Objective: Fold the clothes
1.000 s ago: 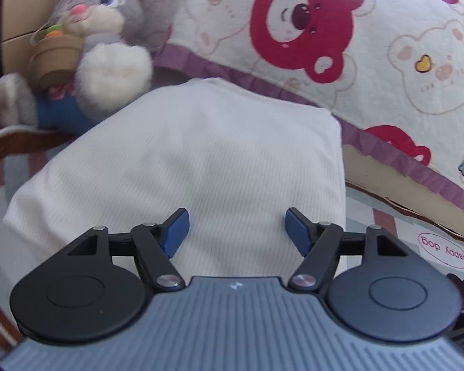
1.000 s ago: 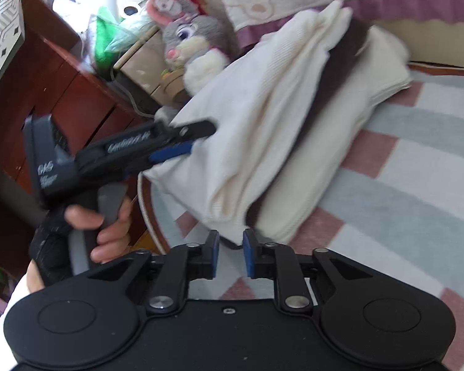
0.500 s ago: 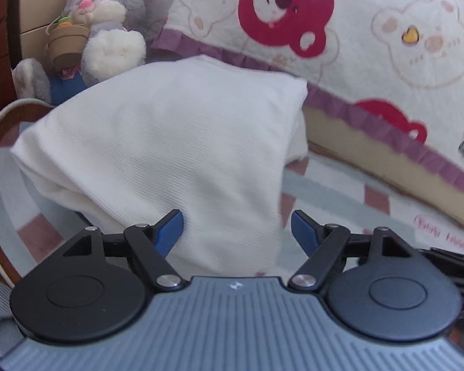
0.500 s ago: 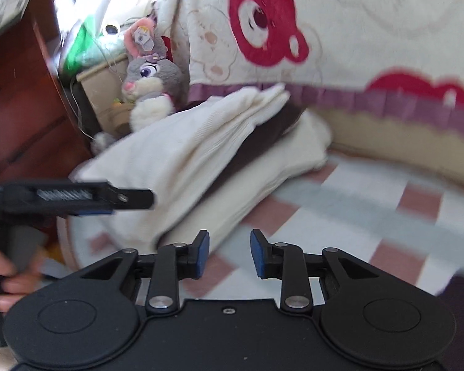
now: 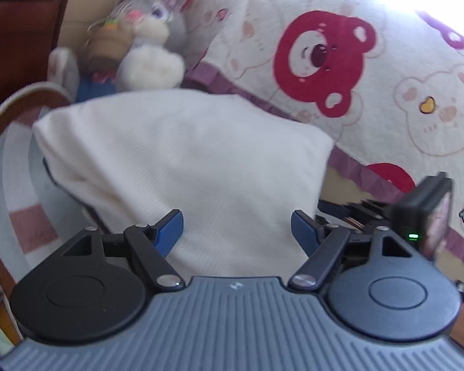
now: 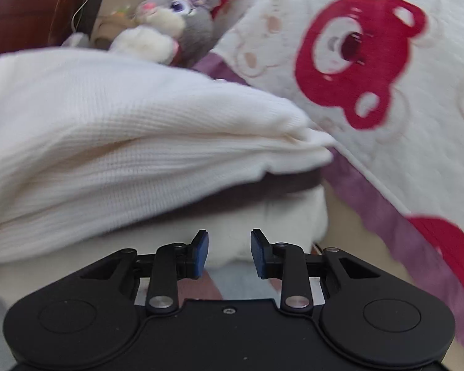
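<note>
Jaws of the left gripper (image 5: 236,227) are standing spread wide, with nothing pinched; its blue pads (image 5: 169,232) are hovering over the near edge of the folded cream garment (image 5: 182,157), whose ribbed top is filling the gap between them in the left wrist view. Whether the pads are touching the cloth is not clear. To the right of that gripper, the black body of the other tool is lying low beside the garment's right edge, blurred, with a small green light showing.

Jaws of the right gripper (image 6: 229,252) are standing only narrowly apart and are closing at this moment; nothing is sitting between the pads (image 6: 199,255). They are pointing at the lower layer of the folded garment (image 6: 123,130), just short of its near edge, where a dark gap is separating the thick upper fold from the paler layer beneath. Below the pads a strip of the pink and grey checked sheet (image 6: 225,281) is showing.

Beyond the garment, a grey plush rabbit (image 5: 145,46) is sitting at the back left, against a dark wooden headboard (image 5: 18,31). A cream quilt (image 5: 371,71) printed with red bears and edged in purple is rising behind and to the right, just beside the garment's far corner.
</note>
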